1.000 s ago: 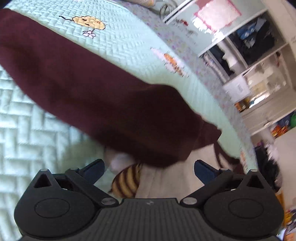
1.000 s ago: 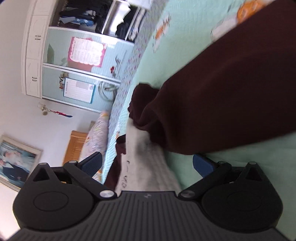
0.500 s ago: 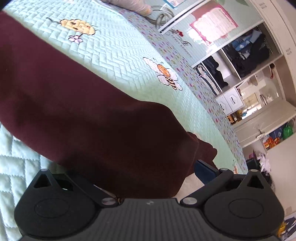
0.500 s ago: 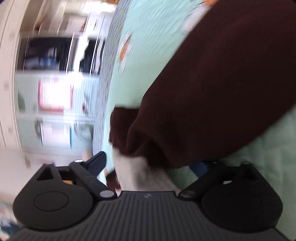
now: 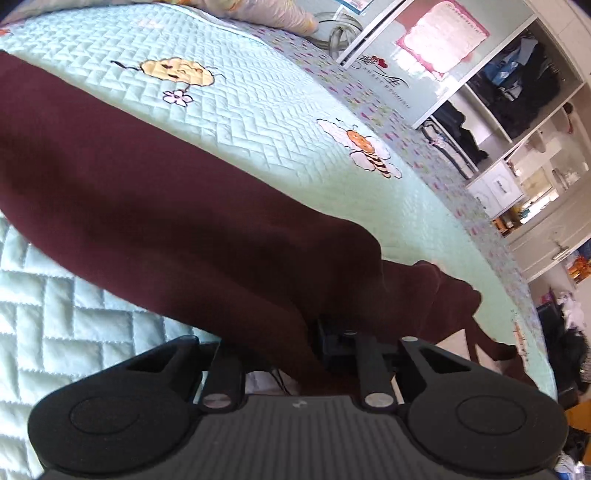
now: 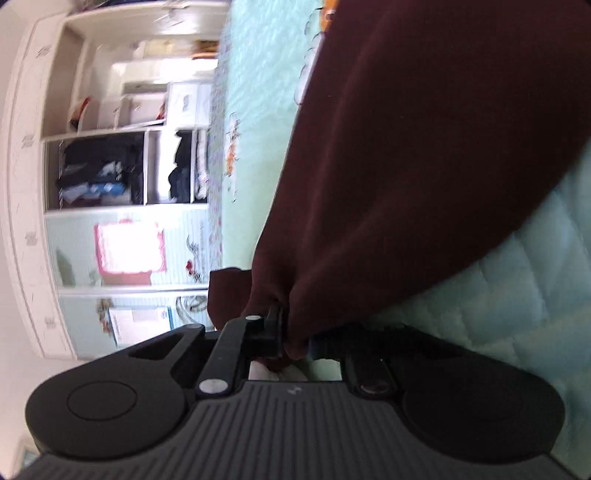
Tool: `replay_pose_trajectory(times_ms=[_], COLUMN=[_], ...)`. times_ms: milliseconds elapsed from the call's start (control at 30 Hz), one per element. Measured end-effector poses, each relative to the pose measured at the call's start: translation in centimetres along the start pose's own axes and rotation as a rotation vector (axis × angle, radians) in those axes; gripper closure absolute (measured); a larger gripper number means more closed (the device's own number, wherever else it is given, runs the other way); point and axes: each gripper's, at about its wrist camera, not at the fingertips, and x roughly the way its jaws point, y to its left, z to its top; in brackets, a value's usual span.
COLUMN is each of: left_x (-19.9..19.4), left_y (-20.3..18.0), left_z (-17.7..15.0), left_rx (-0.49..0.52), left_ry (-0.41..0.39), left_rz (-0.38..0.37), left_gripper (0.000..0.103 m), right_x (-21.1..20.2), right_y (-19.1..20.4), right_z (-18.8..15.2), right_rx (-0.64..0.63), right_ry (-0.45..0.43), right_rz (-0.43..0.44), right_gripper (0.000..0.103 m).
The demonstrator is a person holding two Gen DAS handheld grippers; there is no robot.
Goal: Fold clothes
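Observation:
A dark maroon garment [image 5: 155, 206] lies stretched across the pale green quilted bedspread [image 5: 258, 110]. In the left wrist view its near edge bunches between the fingers of my left gripper [image 5: 314, 347], which is shut on the cloth. In the right wrist view the same maroon garment [image 6: 424, 155] rises from my right gripper [image 6: 295, 339], whose jaws are pinched together on a fold of it. A dark cuff or hem [image 5: 454, 291] sticks out to the right of the left gripper. A strip of pale cloth [image 6: 266, 371] shows under the right gripper.
The bedspread carries bee and flower embroidery [image 5: 369, 151]. A pillow [image 5: 258, 14] lies at the far end. Beyond the bed stand open wardrobe shelves [image 5: 517, 81] with dark clothes and a pink poster [image 6: 129, 251] on a door. Clutter [image 5: 569, 332] sits past the bed's right edge.
Both grippers went from open to shut on the maroon garment's edge. The right gripper's view has swung, and the cloth now rises taut from it.

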Motion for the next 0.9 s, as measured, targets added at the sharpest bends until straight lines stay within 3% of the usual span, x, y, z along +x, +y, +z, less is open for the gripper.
replay_pose_trajectory(times_ms=[100,233,333,400,500,667,733,800,900], left_x=[-0.2,-0.7,-0.2,-0.1,-0.1,0.1,0.0,-1.2,-3.1], left_y=[-0.7,-1.3,-1.0,-1.1,-1.1,-1.1,-0.7,0.2,1.5], left_z=[0.8,2.4,2.6,2.3,2.3,2.0,1.6,1.0,0.2], left_rx=[0.096,0.204,0.244,0.291,0.292,0.321,0.318,0.296,0.264], left_ry=[-0.002,-0.077,-0.063,-0.068,-0.084,-0.106,-0.104,-0.087,-0.061], left_rz=[0.043,0.152,0.186,0.215,0.227,0.249,0.229,0.192,0.137], left_gripper=[0.089,0.093,0.092,0.09,0.089,0.086,0.083,0.079,0.06], right_x=[-0.4,-1.0,-0.5,-0.1,0.3,1.4,2.2,1.5,-0.1], right_y=[2.6,5.4,4.6,5.1,5.6,6.7,6.6,6.5,5.8], right_z=[0.4,2.2,4.8,4.6,4.7,3.5,4.1,6.0,8.3], right_rx=[-0.236,-0.521,-0.572,-0.669,-0.718,-0.926,-0.936,-0.833,-0.668], right_ry=[-0.017,-0.064,-0.033,-0.017,-0.027,-0.084,-0.032,0.041,0.154], right_rz=[-0.04,-0.128,-0.188,-0.196,-0.198,-0.207,-0.212,-0.176,-0.112], right_gripper=[0.089,0.091,0.092,0.092,0.091,0.091,0.082,0.082,0.076])
